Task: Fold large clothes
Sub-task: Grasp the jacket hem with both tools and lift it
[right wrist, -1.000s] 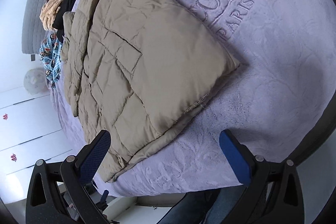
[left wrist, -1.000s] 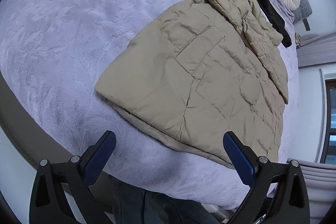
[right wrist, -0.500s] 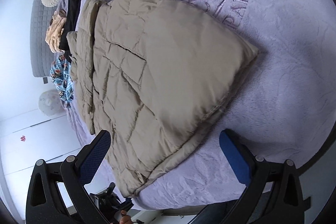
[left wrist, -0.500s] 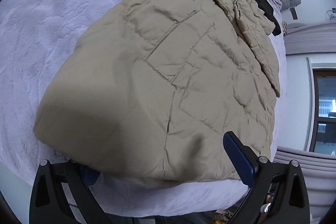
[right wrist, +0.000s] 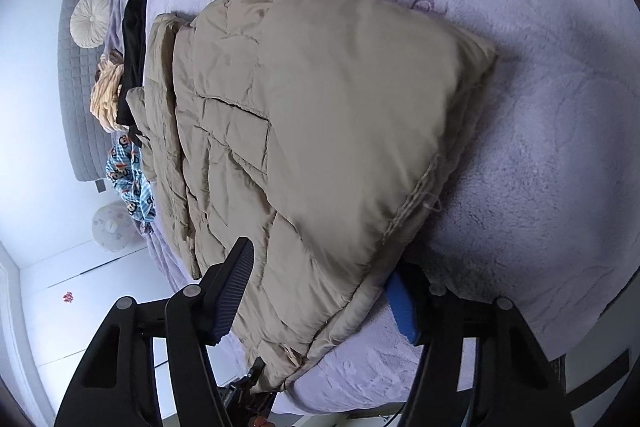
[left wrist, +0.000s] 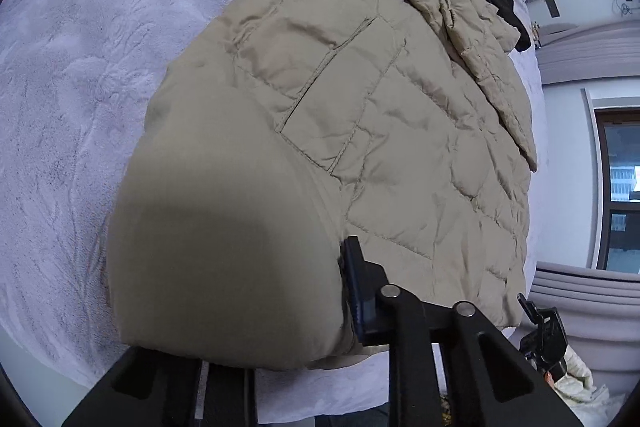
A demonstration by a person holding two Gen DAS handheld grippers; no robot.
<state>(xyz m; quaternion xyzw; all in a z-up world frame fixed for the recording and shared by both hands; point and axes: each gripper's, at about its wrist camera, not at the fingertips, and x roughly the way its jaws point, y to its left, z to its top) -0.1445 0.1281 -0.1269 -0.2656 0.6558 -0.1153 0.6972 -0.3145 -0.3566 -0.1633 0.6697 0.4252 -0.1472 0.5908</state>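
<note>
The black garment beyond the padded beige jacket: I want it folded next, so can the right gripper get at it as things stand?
Probably not yet. The right gripper is closing with the padded beige jacket's near hem between its jaws, and the black garment lies beyond the jacket's far end.

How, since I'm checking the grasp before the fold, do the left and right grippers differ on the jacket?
The left gripper has its jaws nearly together, bunching a corner of the jacket; the right gripper has them much wider, across the hem. One finger of the left gripper is hidden under fabric; both fingers of the right gripper show. Shared: both are closing with the jacket between their jaws.
</note>
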